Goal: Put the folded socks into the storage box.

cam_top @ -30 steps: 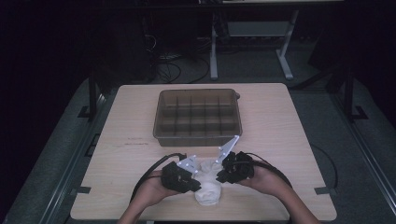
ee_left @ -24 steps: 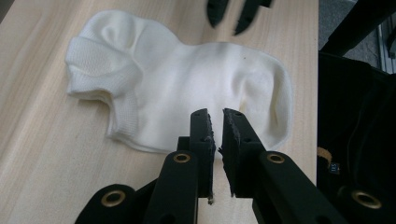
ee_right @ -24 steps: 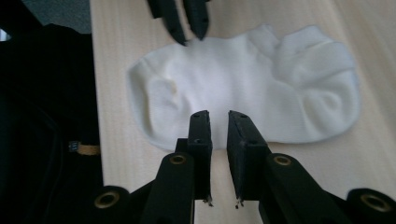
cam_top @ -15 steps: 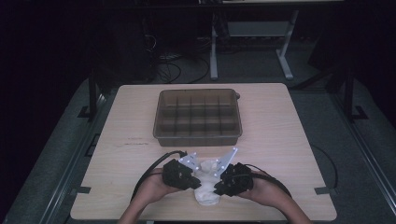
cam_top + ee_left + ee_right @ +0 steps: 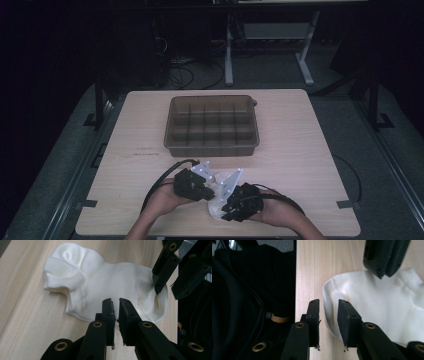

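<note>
Both claws meet at our white sock (image 5: 110, 287): left claw (image 5: 117, 305) nearly together, empty; right claw (image 5: 329, 305) just opening, astride its edge.

sock (image 5: 218, 206) on table (image 5: 300, 165), near edge, before compartment tray (image 5: 212, 125)

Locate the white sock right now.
The white sock lies flat on the table's near edge, between the left gripper and right gripper, nearer the person than the brown divided tray.
</note>
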### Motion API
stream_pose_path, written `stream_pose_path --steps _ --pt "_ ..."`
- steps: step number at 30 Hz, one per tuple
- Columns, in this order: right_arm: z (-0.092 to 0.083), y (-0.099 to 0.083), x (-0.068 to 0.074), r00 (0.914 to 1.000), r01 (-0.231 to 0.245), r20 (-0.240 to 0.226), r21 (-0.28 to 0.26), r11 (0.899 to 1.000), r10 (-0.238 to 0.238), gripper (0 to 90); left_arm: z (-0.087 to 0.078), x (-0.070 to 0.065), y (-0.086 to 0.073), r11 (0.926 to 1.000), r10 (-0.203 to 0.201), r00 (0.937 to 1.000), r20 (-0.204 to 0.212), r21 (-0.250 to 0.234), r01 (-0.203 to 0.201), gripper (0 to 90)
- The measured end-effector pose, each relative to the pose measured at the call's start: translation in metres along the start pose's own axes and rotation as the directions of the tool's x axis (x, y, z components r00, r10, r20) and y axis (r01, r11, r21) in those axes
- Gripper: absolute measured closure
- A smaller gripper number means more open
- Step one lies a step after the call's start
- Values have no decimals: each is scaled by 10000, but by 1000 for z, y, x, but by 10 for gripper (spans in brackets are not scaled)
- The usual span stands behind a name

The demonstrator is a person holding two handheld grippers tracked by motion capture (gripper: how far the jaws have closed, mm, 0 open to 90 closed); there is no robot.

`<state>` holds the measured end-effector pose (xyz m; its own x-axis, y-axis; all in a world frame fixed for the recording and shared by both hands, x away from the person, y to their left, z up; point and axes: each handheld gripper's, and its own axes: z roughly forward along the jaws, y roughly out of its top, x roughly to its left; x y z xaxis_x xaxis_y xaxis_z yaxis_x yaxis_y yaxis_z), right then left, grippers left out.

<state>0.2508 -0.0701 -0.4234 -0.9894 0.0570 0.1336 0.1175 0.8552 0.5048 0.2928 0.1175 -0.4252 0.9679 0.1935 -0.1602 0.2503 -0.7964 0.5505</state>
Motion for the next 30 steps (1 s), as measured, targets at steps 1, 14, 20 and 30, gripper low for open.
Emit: stream_pose_path --steps 1,14,20,30 --pt "2 0 0 10000 72 9 65 10000 -72 704 0 0 0 10000 -13 10000 5 -15 13 827" --pt "23 -2 1 9984 473 299 455 9978 -487 669 0 1 -1 10000 -74 10000 33 9 74 825" --pt "24 -2 3 9965 666 473 520 9964 -690 663 0 2 -1 9999 -105 9999 38 10 105 822" --pt "26 -2 7 9854 1156 1193 556 9917 -1216 769 1 2 0 9999 -136 9999 26 18 136 815"
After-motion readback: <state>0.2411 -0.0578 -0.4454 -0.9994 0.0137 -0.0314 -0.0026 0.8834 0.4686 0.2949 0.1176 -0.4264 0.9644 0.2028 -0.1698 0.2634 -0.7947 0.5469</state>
